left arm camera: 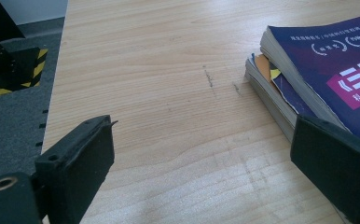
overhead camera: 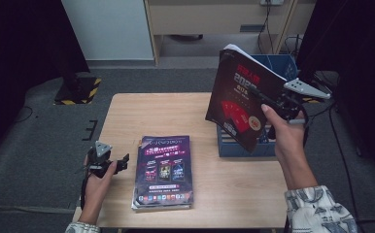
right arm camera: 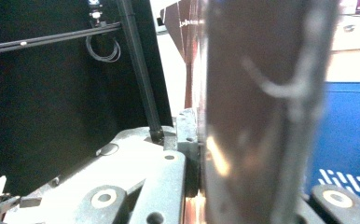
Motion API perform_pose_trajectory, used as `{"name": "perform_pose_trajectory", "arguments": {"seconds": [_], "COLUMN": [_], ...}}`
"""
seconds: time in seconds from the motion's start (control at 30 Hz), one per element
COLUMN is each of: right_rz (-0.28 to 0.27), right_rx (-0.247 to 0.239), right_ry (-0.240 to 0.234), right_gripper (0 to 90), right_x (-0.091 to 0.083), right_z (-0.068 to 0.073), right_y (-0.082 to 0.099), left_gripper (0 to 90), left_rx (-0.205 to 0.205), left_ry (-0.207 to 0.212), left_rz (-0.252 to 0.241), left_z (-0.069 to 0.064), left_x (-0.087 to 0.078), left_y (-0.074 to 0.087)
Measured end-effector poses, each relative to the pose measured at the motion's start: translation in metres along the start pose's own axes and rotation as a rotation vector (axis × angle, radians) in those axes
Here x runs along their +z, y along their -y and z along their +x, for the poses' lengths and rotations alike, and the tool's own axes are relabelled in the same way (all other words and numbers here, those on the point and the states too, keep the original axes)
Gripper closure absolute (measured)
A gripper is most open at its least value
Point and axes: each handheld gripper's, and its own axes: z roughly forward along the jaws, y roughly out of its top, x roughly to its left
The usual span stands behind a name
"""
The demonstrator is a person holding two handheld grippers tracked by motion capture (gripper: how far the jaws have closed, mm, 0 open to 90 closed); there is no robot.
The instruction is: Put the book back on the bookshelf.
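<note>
Above the blue bin (overhead camera: pixel 246 145), the right claw (overhead camera: pixel 265 99) clenches the dark magazine (overhead camera: pixel 239 104) upright.

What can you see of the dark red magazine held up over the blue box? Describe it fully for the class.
The dark red magazine is a thick, glossy paperback with a black and red cover, large red characters and a round red mark near its lower corner. Its white page edges show along the top. It is held up in the air, tilted, above the blue box at the table's right side. The right gripper is shut on its right edge; nothing else visibly touches it.
</note>
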Motion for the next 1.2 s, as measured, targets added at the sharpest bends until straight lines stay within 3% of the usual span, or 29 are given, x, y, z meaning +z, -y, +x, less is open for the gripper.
{"name": "perform_pose_trajectory", "arguments": {"seconds": [0.43,0.63,0.97,1.2], "right_rz": [0.0,0.011,0.0,-0.019], "right_rx": [-0.009,-0.018,-0.041,-0.042], "right_ry": [0.069,0.113,0.199,0.24], "right_gripper": [86.5,86.5,86.4,86.3], "right_x": [-0.019,-0.019,-0.006,0.015], "right_z": [-0.02,-0.024,-0.023,-0.017], "right_y": [-0.003,-0.003,0.001,0.006], "left_gripper": [5.9,5.9,5.9,5.9], "left_rx": [0.004,0.008,0.011,0.015], "left_ry": [0.005,0.007,0.012,0.018], "left_rz": [-0.006,-0.003,-0.004,-0.001], "left_z": [-0.001,-0.002,-0.003,-0.005], "left_x": [0.0,0.0,0.0,0.001], "left_y": [0.0,-0.001,-0.001,0.0]}}
